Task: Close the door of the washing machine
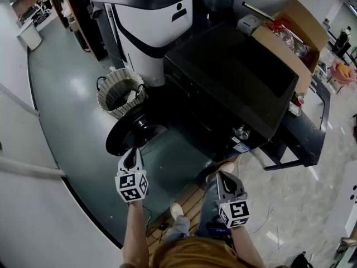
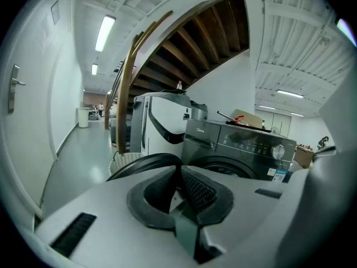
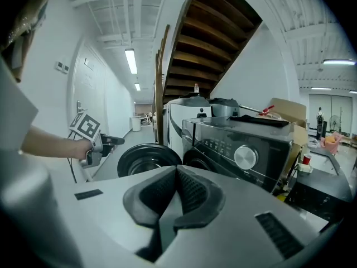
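Head view: the dark washing machine (image 1: pixel 234 77) fills the middle. Its round door (image 1: pixel 134 132) is swung wide open to the left, with its near rim toward the person. The left gripper (image 1: pixel 132 153) hovers at that near rim; whether it touches cannot be told. The right gripper (image 1: pixel 221 177) is well apart from it, near the machine's front lower corner. A wicker basket (image 1: pixel 118 95) sits just beyond the door's far rim, beside a white appliance (image 1: pixel 159 21). Bare grey floor (image 1: pixel 67 110) lies open to the left of the door, up to the wall.

Left gripper view: the jaws are pressed together with nothing between them. The door's black rim arcs just past the tips, and the machine's front lies to the right.

Right gripper view: these jaws are also pressed together and empty. The open door stands left of the control panel with its silver knob (image 3: pixel 245 157). The left gripper is near the door's left edge, with open floor behind it.
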Tool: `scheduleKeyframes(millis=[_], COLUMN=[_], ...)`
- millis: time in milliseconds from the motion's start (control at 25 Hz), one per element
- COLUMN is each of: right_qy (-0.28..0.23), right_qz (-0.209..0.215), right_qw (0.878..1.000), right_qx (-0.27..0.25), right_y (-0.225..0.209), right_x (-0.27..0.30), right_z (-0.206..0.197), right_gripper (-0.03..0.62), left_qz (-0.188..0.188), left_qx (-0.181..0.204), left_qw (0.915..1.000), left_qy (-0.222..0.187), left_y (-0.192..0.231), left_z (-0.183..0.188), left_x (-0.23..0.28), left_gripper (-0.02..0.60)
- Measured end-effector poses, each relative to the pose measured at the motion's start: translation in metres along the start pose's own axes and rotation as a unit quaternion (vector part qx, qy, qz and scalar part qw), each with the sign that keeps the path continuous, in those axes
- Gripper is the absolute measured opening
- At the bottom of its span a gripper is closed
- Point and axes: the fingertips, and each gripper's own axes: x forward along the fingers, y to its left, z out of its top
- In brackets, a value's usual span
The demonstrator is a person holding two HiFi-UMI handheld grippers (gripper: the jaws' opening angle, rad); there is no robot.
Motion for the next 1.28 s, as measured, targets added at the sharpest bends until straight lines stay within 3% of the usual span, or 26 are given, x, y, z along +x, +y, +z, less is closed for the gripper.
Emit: scheduleKeyframes(millis=[280,480,1080,1280], right_qy=[0.03,0.047,0.104,0.114], right_qz=[0.037,0.056,0.095,0.096], right_qw=[0.999,0.997,0.99,0.989], right_qx=[-0.009,-0.013,-0.023,-0.021], right_y=[0.015,0.026,0.031,0.024], right_x=[0.04,0.059,0.08,0.079], right_z=[-0.014,-0.016,-0.056,-0.064], right_gripper=[0.011,0.012,0.011,0.012], left_qz=[0.037,0.043,0.062,0.067], left_qx=[-0.008,-0.009,-0.028,-0.015], left_qw=[0.9993,0.9987,0.9964,0.996], left_qy=[0.008,0.025,0.052,0.058], left_y=[0.06,0.089,0.155,0.165], left_z=[-0.004,-0.014,-0.029,-0.031], left_x=[0.04,0.064,0.128,0.142], left_gripper=[0.049,0.088,0.195,0.223])
